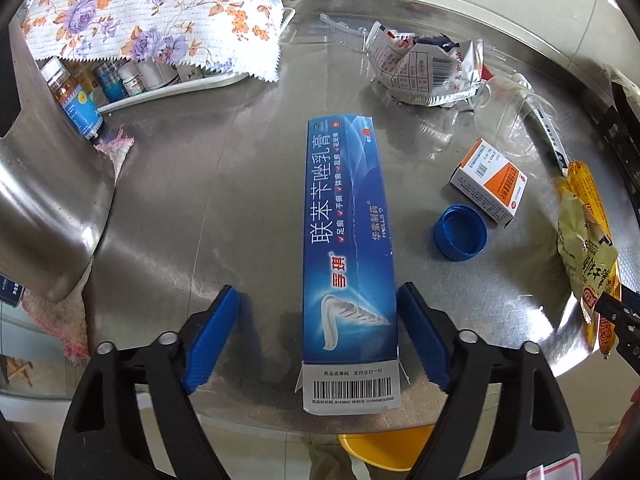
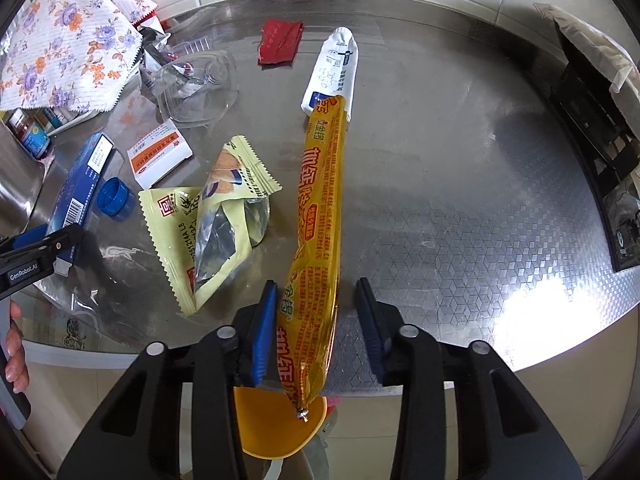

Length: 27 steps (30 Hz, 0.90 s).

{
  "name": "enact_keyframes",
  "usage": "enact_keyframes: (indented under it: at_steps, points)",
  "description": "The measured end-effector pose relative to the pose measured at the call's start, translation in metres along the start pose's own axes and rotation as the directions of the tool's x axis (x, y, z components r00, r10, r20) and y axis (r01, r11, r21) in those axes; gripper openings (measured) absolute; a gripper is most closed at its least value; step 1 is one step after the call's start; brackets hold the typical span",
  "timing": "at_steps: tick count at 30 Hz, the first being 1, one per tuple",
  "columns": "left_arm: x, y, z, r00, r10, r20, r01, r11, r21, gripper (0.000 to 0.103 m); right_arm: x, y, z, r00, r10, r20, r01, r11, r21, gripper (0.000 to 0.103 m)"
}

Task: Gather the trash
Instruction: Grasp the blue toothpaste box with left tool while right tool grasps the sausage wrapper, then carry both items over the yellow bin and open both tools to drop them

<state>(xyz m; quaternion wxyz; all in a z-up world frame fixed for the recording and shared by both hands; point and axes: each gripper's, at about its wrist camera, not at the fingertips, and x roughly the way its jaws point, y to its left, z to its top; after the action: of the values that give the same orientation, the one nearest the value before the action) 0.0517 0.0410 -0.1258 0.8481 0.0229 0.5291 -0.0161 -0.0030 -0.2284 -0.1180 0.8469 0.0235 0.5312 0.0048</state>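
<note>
The left hand-held gripper (image 1: 320, 338) stood with jaws apart astride the near end of the blue carton (image 1: 349, 256) on the steel table (image 1: 224, 184), and the right hand-held gripper (image 2: 316, 330), likewise apart, straddled the yellow sausage wrapper (image 2: 320, 208), whose tail overhung the edge above a yellow bin (image 2: 272, 428). Each grasp would probably go best centred before closing, as the carton sat nearer one pad. Only the right view showed the red wrapper (image 2: 280, 40) and white tube (image 2: 334, 76).
</note>
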Motion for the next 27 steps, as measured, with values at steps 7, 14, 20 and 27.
enact_keyframes:
  at_steps: [7,14,20,27]
  points:
    - [-0.005,-0.005,0.003,0.999,-0.018,0.026,0.017,0.999,0.032,0.041,-0.004,0.002,-0.001,1.000,0.018,0.019,-0.017,1.000,-0.011,0.016]
    - [-0.016,-0.006,0.004,0.998,-0.017,0.058,0.016,1.000,0.019,0.040,-0.011,-0.007,0.001,0.998,0.044,0.039,-0.044,0.999,0.001,0.011]
    - [-0.037,-0.009,0.000,0.996,0.008,0.094,-0.007,1.000,-0.007,0.040,-0.023,-0.014,-0.001,0.995,0.079,0.060,-0.078,0.997,-0.027,0.011]
    - [-0.070,-0.018,-0.025,0.991,0.032,0.132,-0.028,0.999,-0.027,0.040,-0.044,-0.016,-0.011,0.988,0.127,0.094,-0.118,0.989,-0.093,0.011]
